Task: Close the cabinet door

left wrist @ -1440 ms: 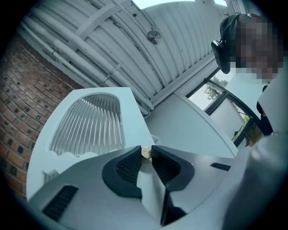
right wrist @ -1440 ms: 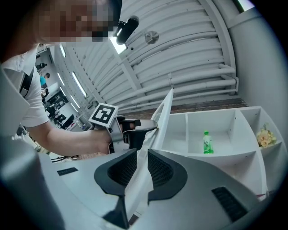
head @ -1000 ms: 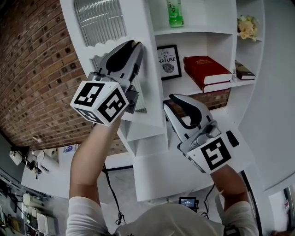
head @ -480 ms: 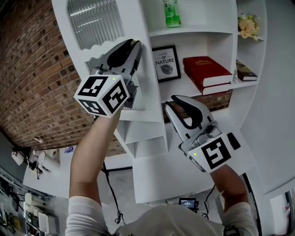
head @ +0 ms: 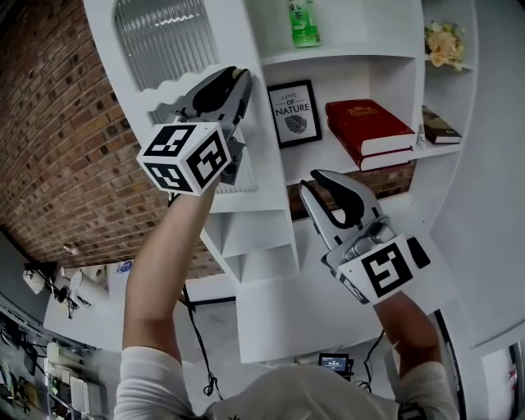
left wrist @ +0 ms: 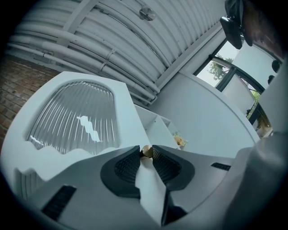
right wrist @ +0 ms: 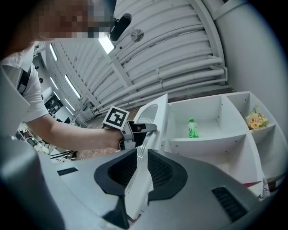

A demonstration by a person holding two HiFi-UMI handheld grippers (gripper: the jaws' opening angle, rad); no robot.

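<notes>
Cabinet door is held twice: knob clamped by left hand-held gripper, free edge pinched in right hand-held gripper.

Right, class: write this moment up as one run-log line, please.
left claw: shut on small brass knob | right claw: shut on edge of white ribbed-glass cabinet door | door: open, not yet closed

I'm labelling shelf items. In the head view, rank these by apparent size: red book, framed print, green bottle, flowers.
1. red book
2. framed print
3. green bottle and flowers: about alike; the picture's edge cuts off the bottle's top, so no ranking.
</notes>
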